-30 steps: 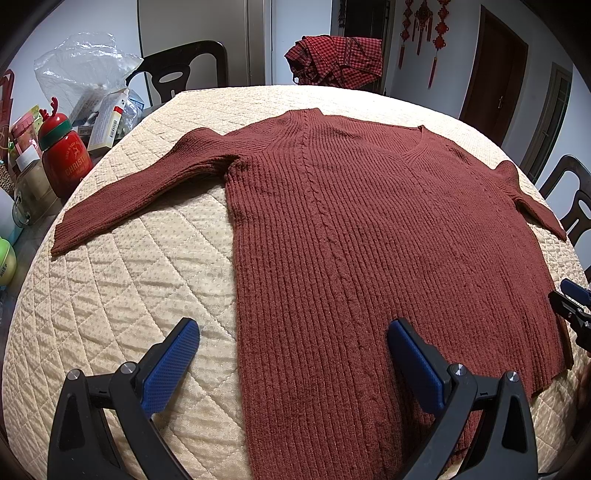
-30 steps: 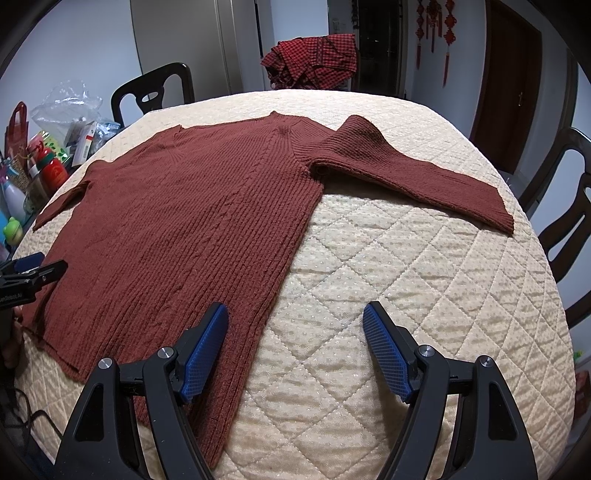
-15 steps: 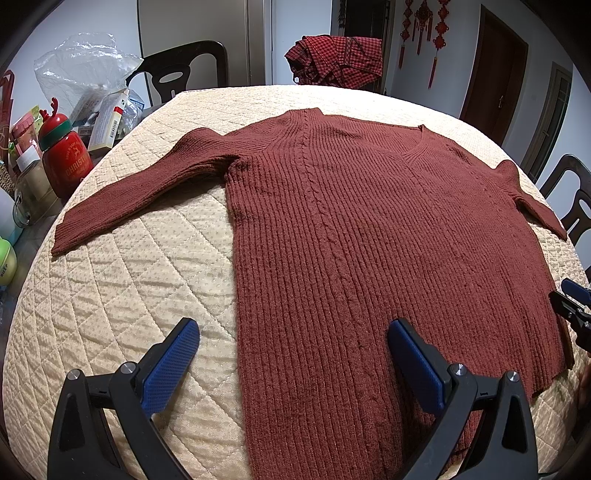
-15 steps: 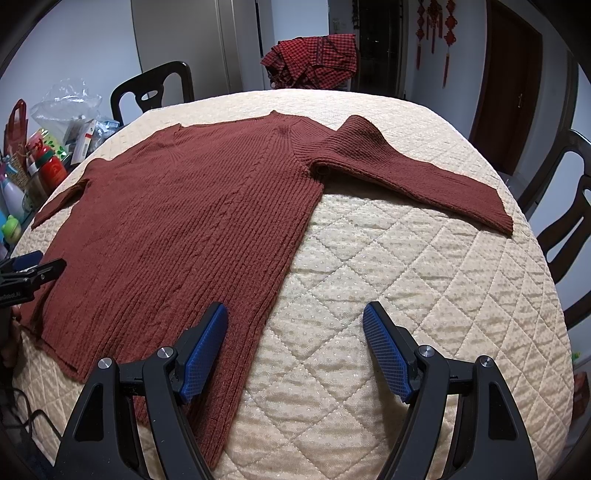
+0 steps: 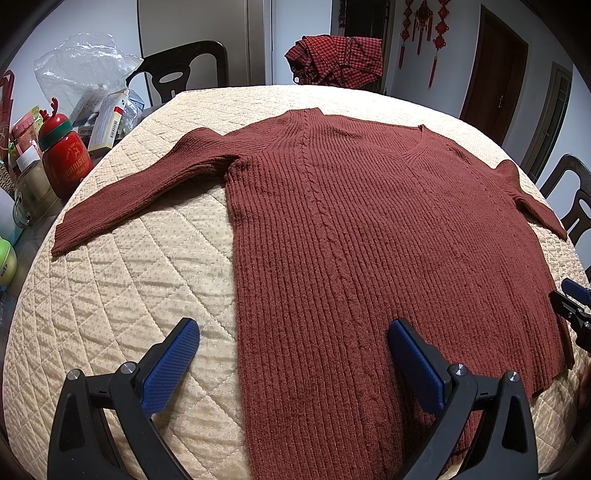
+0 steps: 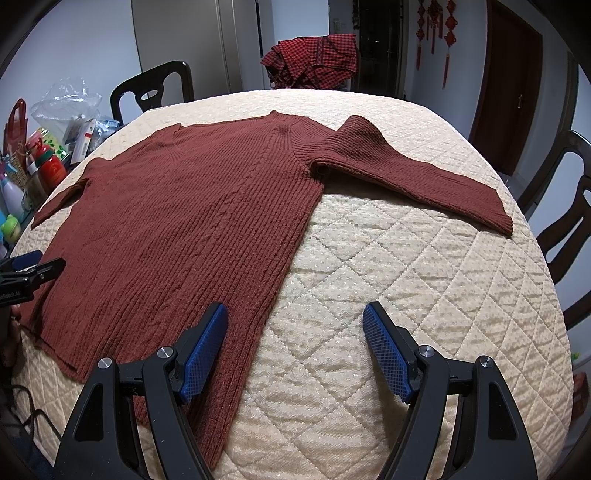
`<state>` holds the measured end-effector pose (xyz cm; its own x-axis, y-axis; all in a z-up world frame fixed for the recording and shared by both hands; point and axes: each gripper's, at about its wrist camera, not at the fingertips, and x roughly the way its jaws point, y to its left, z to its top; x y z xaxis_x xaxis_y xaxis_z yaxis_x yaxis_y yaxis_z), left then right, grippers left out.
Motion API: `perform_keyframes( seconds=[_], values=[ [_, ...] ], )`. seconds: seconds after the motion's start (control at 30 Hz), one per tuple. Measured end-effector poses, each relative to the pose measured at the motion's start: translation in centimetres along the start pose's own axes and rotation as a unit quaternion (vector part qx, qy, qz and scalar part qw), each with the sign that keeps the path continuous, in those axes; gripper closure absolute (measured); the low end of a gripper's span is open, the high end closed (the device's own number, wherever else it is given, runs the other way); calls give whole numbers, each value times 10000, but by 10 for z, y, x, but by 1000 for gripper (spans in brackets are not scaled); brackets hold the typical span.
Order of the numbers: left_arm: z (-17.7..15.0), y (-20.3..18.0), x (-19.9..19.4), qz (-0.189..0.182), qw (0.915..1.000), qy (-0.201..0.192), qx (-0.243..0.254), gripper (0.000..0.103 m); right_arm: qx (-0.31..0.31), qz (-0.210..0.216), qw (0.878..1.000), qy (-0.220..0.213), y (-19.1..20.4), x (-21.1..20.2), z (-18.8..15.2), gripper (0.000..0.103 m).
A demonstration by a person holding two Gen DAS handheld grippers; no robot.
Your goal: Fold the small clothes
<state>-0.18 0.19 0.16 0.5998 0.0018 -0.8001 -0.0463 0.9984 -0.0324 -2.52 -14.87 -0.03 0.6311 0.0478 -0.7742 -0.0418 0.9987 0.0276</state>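
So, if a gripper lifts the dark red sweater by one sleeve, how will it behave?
The sweater is ribbed knit lying flat, so it probably hangs limp and stretches. The quilted cover looks textured, so dragging may bunch it.

Looks like a home dining room: quilted table (image 5: pixel 110 295), dark chairs (image 6: pixel 155 88), red knot hangings (image 5: pixel 424 22), clutter (image 5: pixel 66 158) at the table's left edge

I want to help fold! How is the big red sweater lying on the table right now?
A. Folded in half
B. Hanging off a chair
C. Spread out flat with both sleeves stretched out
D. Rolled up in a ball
C: the sweater lies open and flat on the quilted table cover, one sleeve reaching out to one side and the other sleeve to the other; both grippers are open, holding nothing.
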Motion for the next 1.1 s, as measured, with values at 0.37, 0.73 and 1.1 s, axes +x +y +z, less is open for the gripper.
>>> perform_keyframes(
  seconds=[0.37,0.73,1.1],
  values=[
    [0,-1,0,3,10000,-1,2,0,4,7,10000,-2,-1,0,-1,27],
    [0,-1,0,6,10000,-2,5,0,-12,-12,10000,1,1,0,0,27],
    [0,-1,0,8,10000,-3,5,0,-9,-8,10000,2,0,0,0,27]
  ],
)
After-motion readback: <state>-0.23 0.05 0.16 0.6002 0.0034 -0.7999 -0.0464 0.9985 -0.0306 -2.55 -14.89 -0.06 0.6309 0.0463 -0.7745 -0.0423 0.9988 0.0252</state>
